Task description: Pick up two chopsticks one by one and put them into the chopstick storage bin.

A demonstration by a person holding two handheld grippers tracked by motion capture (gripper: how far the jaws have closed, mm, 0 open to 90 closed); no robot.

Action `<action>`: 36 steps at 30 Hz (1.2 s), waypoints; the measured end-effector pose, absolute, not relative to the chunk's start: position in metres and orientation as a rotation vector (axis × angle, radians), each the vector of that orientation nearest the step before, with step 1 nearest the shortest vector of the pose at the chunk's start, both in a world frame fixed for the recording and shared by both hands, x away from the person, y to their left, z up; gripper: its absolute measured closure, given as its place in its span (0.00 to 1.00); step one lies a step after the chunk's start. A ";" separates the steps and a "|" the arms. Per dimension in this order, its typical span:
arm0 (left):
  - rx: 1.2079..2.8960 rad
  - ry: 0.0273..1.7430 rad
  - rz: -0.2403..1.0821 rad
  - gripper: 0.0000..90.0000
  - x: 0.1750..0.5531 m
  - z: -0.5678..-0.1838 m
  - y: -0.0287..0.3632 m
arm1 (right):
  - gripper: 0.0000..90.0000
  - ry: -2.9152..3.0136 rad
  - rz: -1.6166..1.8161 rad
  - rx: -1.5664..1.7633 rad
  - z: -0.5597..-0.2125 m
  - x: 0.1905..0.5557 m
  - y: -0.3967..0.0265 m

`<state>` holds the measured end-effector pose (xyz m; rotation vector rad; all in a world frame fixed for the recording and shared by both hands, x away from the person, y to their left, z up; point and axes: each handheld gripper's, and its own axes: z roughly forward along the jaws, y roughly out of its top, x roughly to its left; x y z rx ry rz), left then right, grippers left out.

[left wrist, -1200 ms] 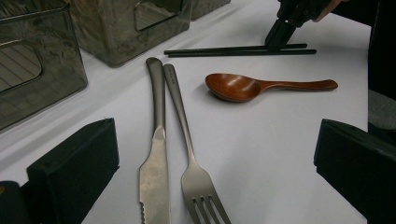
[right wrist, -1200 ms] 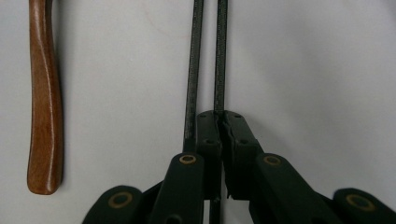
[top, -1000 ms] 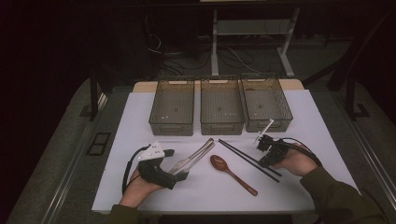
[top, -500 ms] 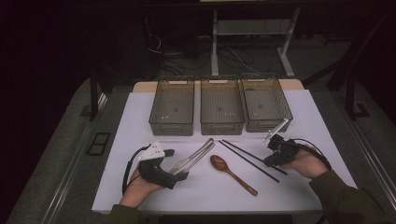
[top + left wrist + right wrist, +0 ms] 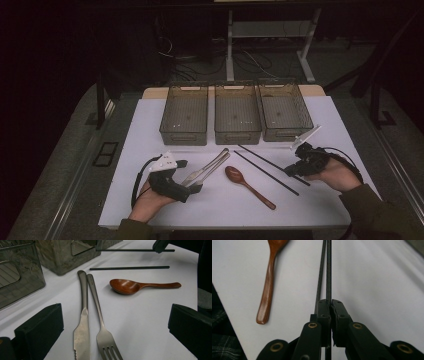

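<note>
Left gripper (image 5: 192, 185) gapes wide (resting low); right gripper (image 5: 290, 171) clamped tight.

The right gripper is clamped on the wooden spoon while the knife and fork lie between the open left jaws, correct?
Not the spoon. The right gripper view shows the right gripper clamped on a black chopstick; the spoon lies free beside it. The rest holds.

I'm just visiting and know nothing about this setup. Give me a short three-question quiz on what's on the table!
1. How many clear plastic bins stand in a row at the far side?
2. True or false: the right gripper is shut on a thin black chopstick.
3. Which lies between the left gripper's open jaws: A) the brown wooden spoon B) the metal knife and metal fork?

Key: 1. three; 2. true; 3. B.
</note>
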<state>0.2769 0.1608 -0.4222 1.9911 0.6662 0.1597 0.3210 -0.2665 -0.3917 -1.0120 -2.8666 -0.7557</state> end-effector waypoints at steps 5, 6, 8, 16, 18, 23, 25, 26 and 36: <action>1.994 0.663 0.160 0.00 0.277 -0.422 0.161 | 0.94 -2.859 -0.814 -1.000 -0.379 0.322 -0.265; 1.993 0.663 0.161 0.00 0.277 -0.422 0.160 | 0.94 -2.859 -0.814 -1.000 -0.379 0.322 -0.265; 1.990 0.662 0.162 0.00 0.277 -0.422 0.160 | 0.94 -2.859 -0.834 -0.991 -0.374 0.322 -0.263; 1.986 0.663 0.161 0.00 0.277 -0.422 0.160 | 0.94 -2.867 -0.908 -0.981 -0.349 0.331 -0.252; 1.985 0.663 0.161 0.00 0.277 -0.422 0.161 | 0.94 -2.866 -0.927 -0.981 -0.346 0.336 -0.249; 1.980 0.664 0.160 0.00 0.277 -0.422 0.160 | 0.94 -2.863 -0.959 -0.996 -0.338 0.347 -0.240; 1.981 0.663 0.158 0.00 0.277 -0.422 0.160 | 0.94 -2.859 -0.969 -1.001 -0.334 0.353 -0.235; 1.982 0.662 0.159 0.00 0.277 -0.422 0.160 | 0.94 -2.861 -0.971 -1.001 -0.333 0.355 -0.234; 1.985 0.655 0.166 0.00 0.277 -0.422 0.159 | 0.94 -2.887 -0.932 -1.016 -0.317 0.385 -0.199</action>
